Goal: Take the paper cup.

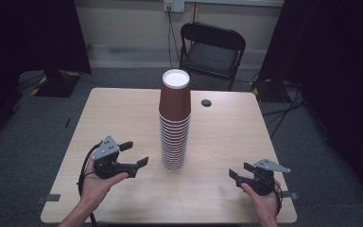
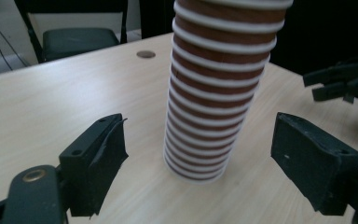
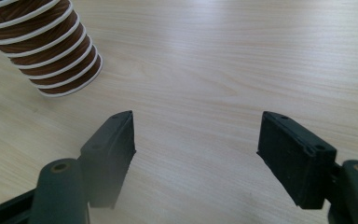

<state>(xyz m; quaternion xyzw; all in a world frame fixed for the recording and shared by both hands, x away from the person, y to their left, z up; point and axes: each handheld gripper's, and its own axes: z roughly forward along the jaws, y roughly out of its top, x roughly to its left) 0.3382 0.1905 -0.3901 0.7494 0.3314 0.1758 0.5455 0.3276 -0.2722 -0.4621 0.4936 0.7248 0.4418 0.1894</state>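
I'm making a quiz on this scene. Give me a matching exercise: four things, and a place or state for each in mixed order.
1. cup stack
2. chair
3. left gripper
4. dark disc

a. open, beside the stack
b. flat on the table, far side
c. upside down, mid-table
d. on the floor behind the table

Pairs: 1-c, 2-d, 3-a, 4-b

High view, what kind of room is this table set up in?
Probably a studio or lab set up for recording: dark curtains hang on both sides, cables run over a grey carpet, and a folding chair stands behind the wooden table.
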